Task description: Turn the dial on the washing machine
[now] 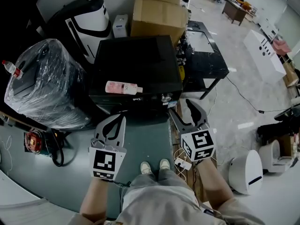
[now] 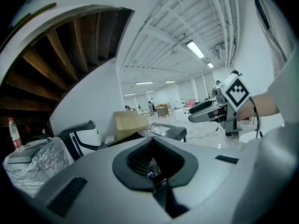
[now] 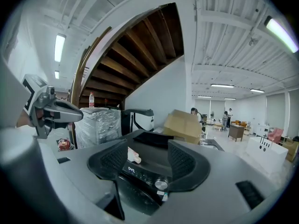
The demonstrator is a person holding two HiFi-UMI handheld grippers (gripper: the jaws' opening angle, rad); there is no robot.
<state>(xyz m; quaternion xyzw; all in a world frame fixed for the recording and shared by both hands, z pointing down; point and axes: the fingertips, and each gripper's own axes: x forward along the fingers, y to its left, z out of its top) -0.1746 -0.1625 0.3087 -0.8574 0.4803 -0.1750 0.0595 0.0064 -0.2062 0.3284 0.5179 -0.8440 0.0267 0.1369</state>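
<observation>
The black washing machine [image 1: 136,62] stands in front of me in the head view, with a silver dial [image 1: 165,98] at the right end of its front panel. A pink bottle [image 1: 123,87] lies on its lid. My right gripper [image 1: 180,108] is open, just short of the dial and not touching it. In the right gripper view the dial [image 3: 160,184] shows low between the spread jaws of that gripper [image 3: 147,160]. My left gripper [image 1: 123,118] is shut and empty, held before the machine's front left. In its own view the left gripper [image 2: 152,164] has its pads together.
A plastic-wrapped bundle [image 1: 47,83] with a water bottle [image 1: 11,69] on it stands to the left. Cardboard boxes [image 1: 159,13] are stacked behind the machine, and a black table [image 1: 206,55] is to its right. Cables and a power strip [image 1: 180,162] lie by my feet. A white rounded device [image 1: 246,170] is at the right.
</observation>
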